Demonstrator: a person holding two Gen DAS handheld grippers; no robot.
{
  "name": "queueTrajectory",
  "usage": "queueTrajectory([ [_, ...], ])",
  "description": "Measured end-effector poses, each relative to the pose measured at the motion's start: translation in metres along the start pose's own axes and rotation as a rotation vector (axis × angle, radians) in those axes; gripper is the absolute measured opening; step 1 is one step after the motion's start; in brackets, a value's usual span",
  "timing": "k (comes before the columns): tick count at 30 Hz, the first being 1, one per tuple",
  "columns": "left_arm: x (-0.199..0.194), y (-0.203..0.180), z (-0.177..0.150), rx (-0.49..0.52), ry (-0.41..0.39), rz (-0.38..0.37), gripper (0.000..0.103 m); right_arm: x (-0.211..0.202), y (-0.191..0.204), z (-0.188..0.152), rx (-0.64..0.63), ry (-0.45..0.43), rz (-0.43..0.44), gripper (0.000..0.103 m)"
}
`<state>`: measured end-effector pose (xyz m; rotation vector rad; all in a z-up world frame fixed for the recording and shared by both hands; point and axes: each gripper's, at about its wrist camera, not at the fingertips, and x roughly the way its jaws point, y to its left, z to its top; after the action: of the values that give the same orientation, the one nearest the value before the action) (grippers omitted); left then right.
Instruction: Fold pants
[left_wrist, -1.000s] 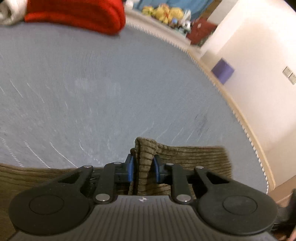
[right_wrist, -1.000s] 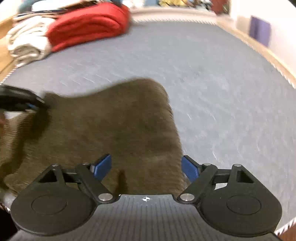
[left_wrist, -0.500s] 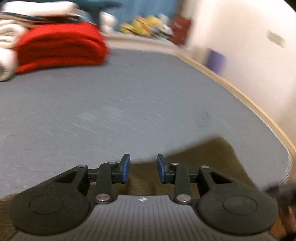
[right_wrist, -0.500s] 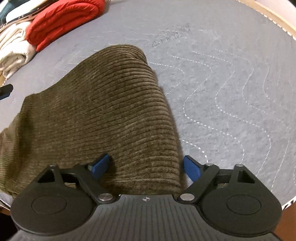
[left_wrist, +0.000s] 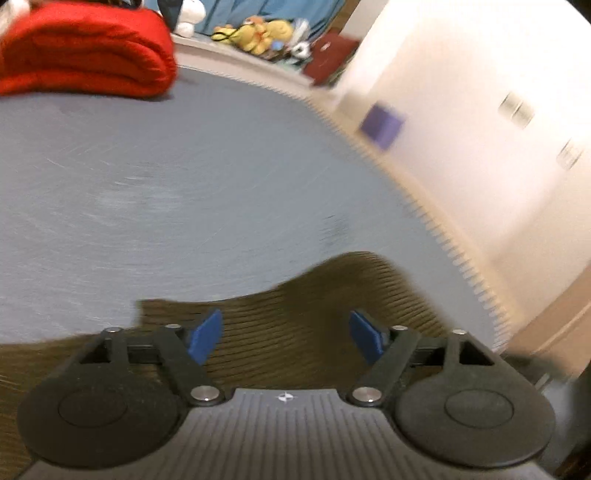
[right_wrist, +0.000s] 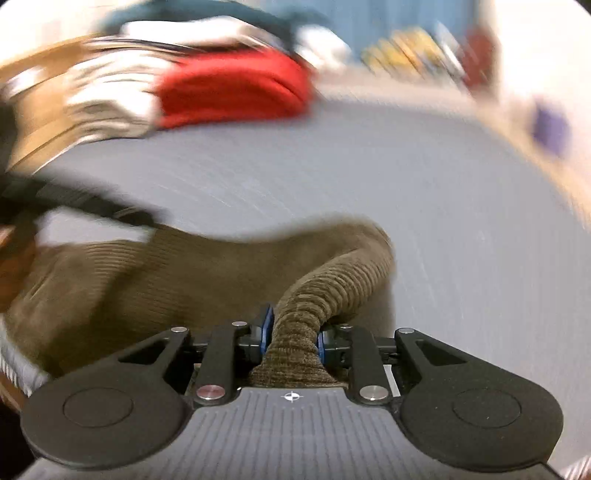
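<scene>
The left gripper (left_wrist: 286, 338) hung with its blue pads (left_wrist: 205, 339) spread wide apart, gripping nothing, just over the pants (left_wrist: 306, 314). The brown corduroy pants lay on the grey bed (left_wrist: 184, 184), near its edge, with a rounded fold bulging up toward the right of that view. At the far left of the bed sat a folded red blanket (left_wrist: 85, 48); yellow toys (left_wrist: 258, 31) stood on a ledge beyond the bed, and a purple box (left_wrist: 380, 123) rested against the white wall (left_wrist: 461, 92).

In the right wrist view the pants (right_wrist: 155, 273) spread across the lower left of the bed (right_wrist: 406, 184), and a thick bunched ridge of them ran down the middle into the right gripper (right_wrist: 291, 338), whose pads (right_wrist: 266, 328) were clamped tight on the cloth. A dark, blurred shape reached in from the left above the pants; what it was could not be told. The red blanket (right_wrist: 232, 88) lay behind, beside a blurred pile of pale cloth (right_wrist: 110, 92).
</scene>
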<state>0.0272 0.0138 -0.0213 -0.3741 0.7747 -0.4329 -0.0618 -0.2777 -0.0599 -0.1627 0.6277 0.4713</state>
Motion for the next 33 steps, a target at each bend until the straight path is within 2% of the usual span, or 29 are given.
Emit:
queueTrajectory([
  [3,-0.004,-0.003,0.009,-0.08,-0.008,-0.143,0.087,-0.015,0.043,0.001,-0.165,-0.09,0.056,0.023],
  [5,-0.006,-0.005,0.011,-0.091,0.001,-0.184,0.092,-0.02,0.07,-0.002,-0.268,-0.124,0.094,0.023],
  [6,-0.004,-0.008,0.013,-0.073,0.014,-0.174,0.092,-0.022,0.082,-0.004,-0.315,-0.136,0.105,0.023],
  [8,-0.007,-0.012,0.015,-0.019,0.026,-0.108,0.092,-0.023,0.106,-0.01,-0.413,-0.16,0.122,0.023],
  [12,-0.01,-0.012,0.007,0.054,0.047,0.015,0.093,-0.022,0.138,-0.009,-0.492,-0.173,0.184,0.023],
  [13,-0.009,-0.008,0.004,0.068,0.048,0.046,0.088,-0.023,0.146,-0.008,-0.507,-0.176,0.189,0.023],
  [14,-0.011,-0.006,0.002,0.089,0.047,0.105,0.07,-0.021,0.152,-0.006,-0.511,-0.173,0.202,0.023],
  [15,-0.015,0.0,-0.001,0.107,0.045,0.153,0.059,-0.019,0.156,-0.003,-0.506,-0.171,0.217,0.023],
  [16,-0.02,0.008,-0.002,0.117,0.044,0.187,0.041,-0.018,0.159,-0.003,-0.503,-0.171,0.227,0.023],
  [17,-0.028,0.019,-0.003,0.107,0.047,0.208,0.033,-0.017,0.164,0.0,-0.502,-0.175,0.232,0.023],
  [19,-0.045,0.043,0.001,0.037,0.041,0.212,0.03,-0.013,0.171,0.009,-0.47,-0.171,0.252,0.028],
  [21,-0.066,0.067,0.004,-0.01,0.015,0.234,0.029,-0.012,0.175,0.018,-0.439,-0.168,0.324,0.038],
  [23,-0.095,0.092,0.005,-0.053,-0.014,0.283,0.029,-0.015,0.18,0.027,-0.43,-0.198,0.45,0.045],
  [24,-0.107,0.106,0.005,-0.085,-0.026,0.3,0.029,-0.019,0.18,0.033,-0.413,-0.219,0.53,0.055],
  [25,-0.121,0.123,0.003,-0.127,-0.041,0.323,0.029,-0.022,0.175,0.037,-0.392,-0.236,0.588,0.07],
  [27,-0.147,0.149,0.002,-0.189,-0.061,0.368,0.029,-0.026,0.167,0.046,-0.321,-0.281,0.667,0.087],
  [30,-0.181,0.19,-0.004,-0.293,-0.073,0.472,0.04,-0.011,0.151,0.062,-0.192,-0.255,0.698,0.088],
  [33,-0.198,0.219,-0.007,-0.374,-0.051,0.585,0.061,0.031,0.14,0.069,-0.056,-0.146,0.6,0.088],
])
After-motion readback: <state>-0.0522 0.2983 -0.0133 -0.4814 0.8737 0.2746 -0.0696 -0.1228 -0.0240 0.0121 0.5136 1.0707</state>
